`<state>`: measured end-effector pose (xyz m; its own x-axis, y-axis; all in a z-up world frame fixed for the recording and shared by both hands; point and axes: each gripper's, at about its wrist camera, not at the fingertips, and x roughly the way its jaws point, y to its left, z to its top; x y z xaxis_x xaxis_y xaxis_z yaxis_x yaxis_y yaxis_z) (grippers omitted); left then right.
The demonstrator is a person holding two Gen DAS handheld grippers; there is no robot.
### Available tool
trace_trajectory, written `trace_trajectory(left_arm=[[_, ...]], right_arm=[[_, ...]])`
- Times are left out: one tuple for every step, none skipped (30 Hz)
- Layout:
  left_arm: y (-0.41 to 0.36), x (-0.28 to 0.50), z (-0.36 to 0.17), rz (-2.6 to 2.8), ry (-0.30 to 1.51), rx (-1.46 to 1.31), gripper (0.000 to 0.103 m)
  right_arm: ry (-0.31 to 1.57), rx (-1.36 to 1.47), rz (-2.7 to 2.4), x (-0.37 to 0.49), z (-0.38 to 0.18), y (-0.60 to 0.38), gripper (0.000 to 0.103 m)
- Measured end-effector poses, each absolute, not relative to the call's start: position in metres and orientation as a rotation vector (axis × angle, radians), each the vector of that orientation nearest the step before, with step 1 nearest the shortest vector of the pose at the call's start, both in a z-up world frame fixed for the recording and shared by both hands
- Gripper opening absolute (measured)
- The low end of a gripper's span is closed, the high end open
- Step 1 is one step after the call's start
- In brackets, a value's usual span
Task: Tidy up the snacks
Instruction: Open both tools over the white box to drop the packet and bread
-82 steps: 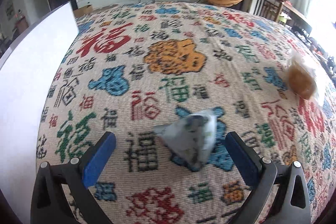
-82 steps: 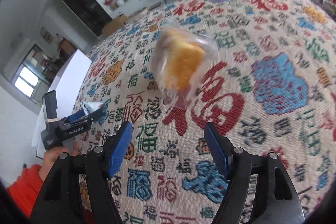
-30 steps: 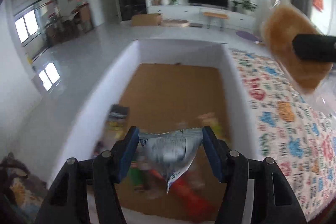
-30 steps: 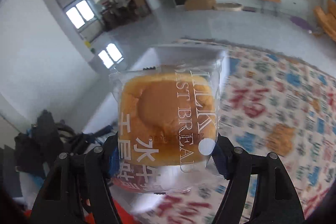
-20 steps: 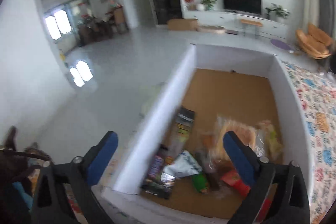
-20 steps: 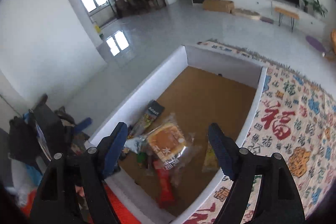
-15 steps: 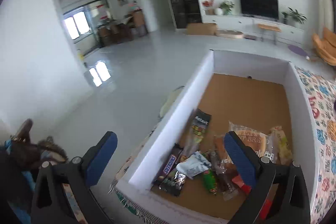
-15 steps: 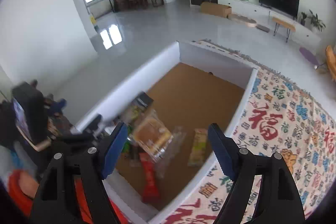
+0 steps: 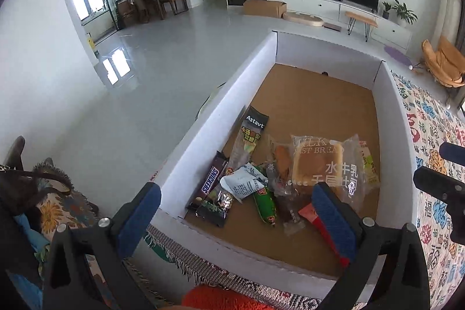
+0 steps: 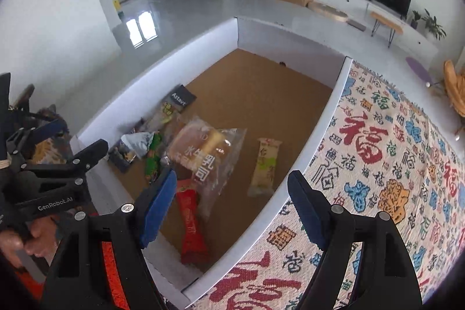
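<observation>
The box (image 9: 203, 132) is the biggest thing here, a white-walled carton with a brown cardboard floor, sitting at the edge of the patterned cloth (image 10: 377, 164); its far half is bare and the snacks are heaped at the near end; stiff enough, I judge, to be dragged by a wall, but it is the holder and not the thing to lift.

Largest of the snacks is the bread (image 9: 322, 164) in its clear bag, lying flat on top of the heap; I take it for light, soft and easily squashed, with slippery film, so the crimped end of the bag looks the safest place to pinch; next the red pack (image 10: 191, 222) nearest the front wall and the long Astavt pack (image 9: 250, 135) leaning toward the left wall, both thin and floppy, best taken across the middle; the pale green bar (image 10: 264, 164) lies apart by the right wall, easy to reach; the Snickers (image 9: 212, 179) looks firm and would take a squeeze; the grey pouch (image 9: 244, 185) is crinkled, probably almost weightless, and sits among the others; the green stick (image 9: 266, 205) is small, round and likely to roll.

Left gripper (image 9: 241, 211) hangs over the front wall, jaws spread wide, nothing between them; right gripper (image 10: 232, 208) is over the right wall, jaws apart too, empty.
</observation>
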<state>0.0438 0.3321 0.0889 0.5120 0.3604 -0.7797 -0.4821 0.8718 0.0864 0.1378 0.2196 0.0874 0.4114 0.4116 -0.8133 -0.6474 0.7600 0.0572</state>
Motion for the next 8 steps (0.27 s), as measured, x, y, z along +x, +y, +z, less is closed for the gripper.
trace_trajectory(left_arm=[[0.331, 0.043, 0.09, 0.507, 0.899, -0.145, 0.102], [0.328, 0.043, 0.091, 0.504, 0.898, -0.146, 0.102], [0.327, 0.042, 0.092, 0.498, 0.895, -0.15, 0.103], [0.326, 0.041, 0.093, 0.496, 0.887, -0.152, 0.103], [0.324, 0.038, 0.096, 0.495, 0.875, -0.15, 0.103], [0.321, 0.038, 0.096, 0.491, 0.865, -0.146, 0.103], [0.319, 0.037, 0.098, 0.488, 0.857, -0.141, 0.103], [0.317, 0.036, 0.1, 0.487, 0.851, -0.138, 0.103]], right_arm=[[0.93, -0.285, 0.679, 0.137, 0.087, 0.22, 0.082], [0.93, -0.284, 0.679, 0.137, 0.087, 0.22, 0.082], [0.93, -0.283, 0.68, 0.136, 0.087, 0.22, 0.082], [0.93, -0.282, 0.681, 0.135, 0.087, 0.22, 0.082], [0.93, -0.28, 0.683, 0.135, 0.087, 0.22, 0.082], [0.929, -0.278, 0.686, 0.134, 0.087, 0.22, 0.082], [0.928, -0.277, 0.688, 0.134, 0.088, 0.22, 0.082], [0.926, -0.276, 0.689, 0.133, 0.089, 0.22, 0.082]])
